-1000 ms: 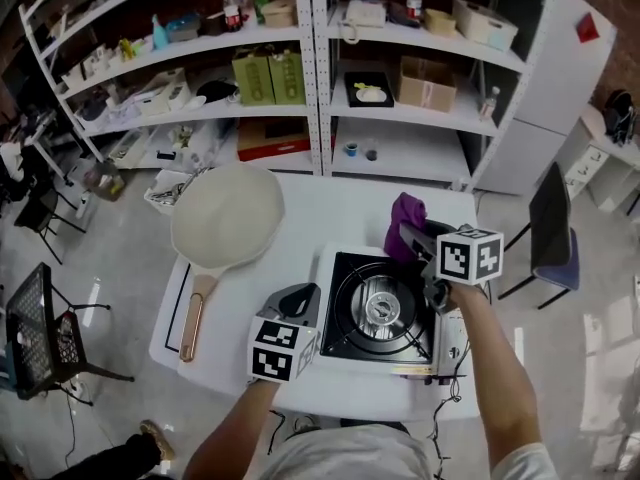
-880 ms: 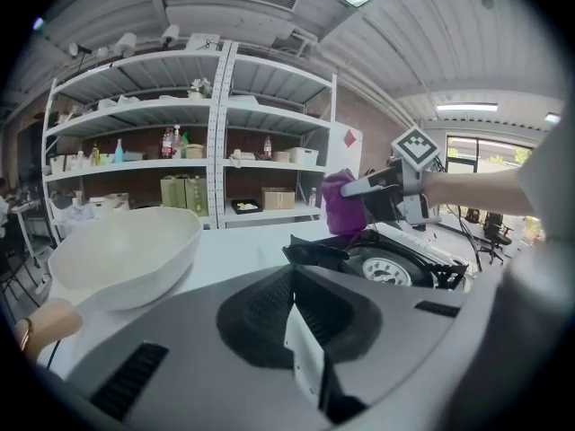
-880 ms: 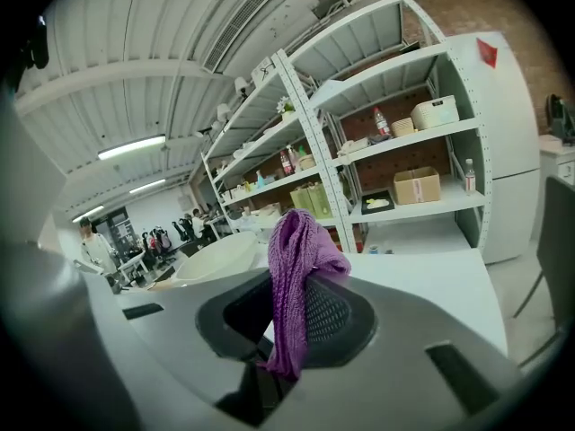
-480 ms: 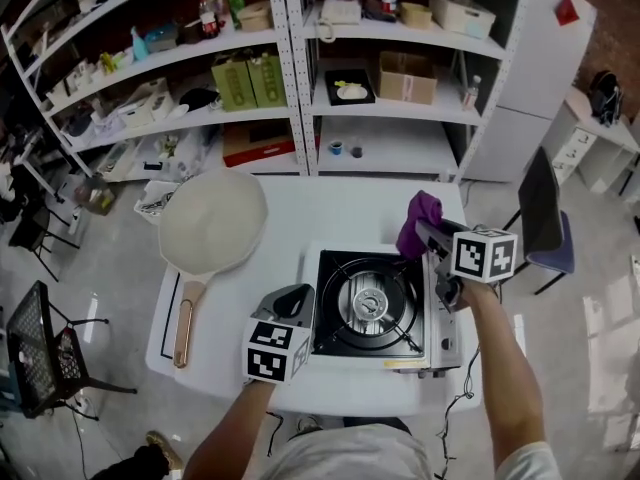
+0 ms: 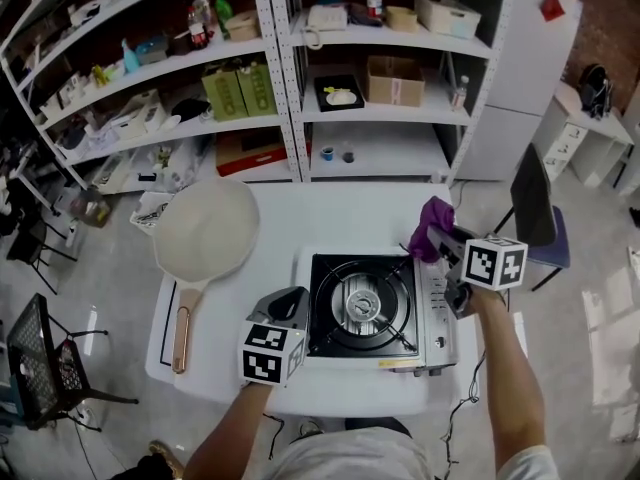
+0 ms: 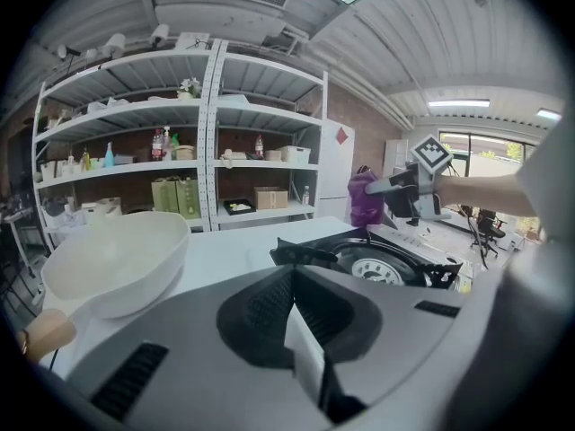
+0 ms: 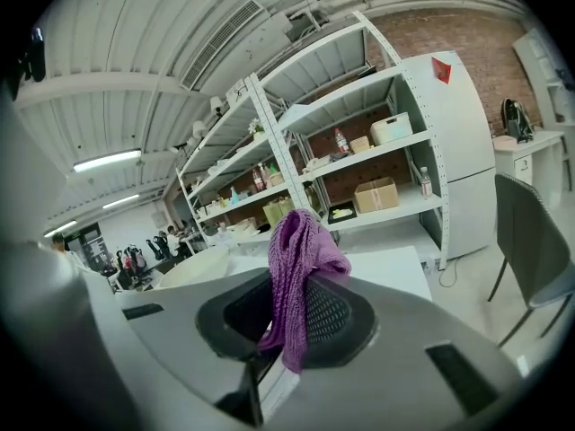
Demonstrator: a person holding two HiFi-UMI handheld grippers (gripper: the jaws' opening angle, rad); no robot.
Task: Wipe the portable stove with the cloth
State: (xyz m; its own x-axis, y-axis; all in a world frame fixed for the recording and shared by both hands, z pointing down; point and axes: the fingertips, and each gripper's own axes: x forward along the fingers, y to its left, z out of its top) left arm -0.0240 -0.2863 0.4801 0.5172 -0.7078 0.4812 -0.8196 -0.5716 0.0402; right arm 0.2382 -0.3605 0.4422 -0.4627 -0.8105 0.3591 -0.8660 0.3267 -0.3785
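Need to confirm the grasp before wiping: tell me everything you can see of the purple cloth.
The purple cloth is a small piece of loosely knitted fabric, bunched and folded. The right gripper is shut on it: part humps above the jaws and a tail droops down. It is held near the far right corner of the portable stove; whether it touches the stove is unclear.

cloth (image 5: 432, 226) purple knit | portable stove (image 5: 330, 320) black top, silver side panel | pan (image 5: 205, 233) cream, handle tan | table (image 5: 340, 218) white | marker cube (image 5: 495, 262) black-and-white squares | shelving (image 5: 400, 158) white
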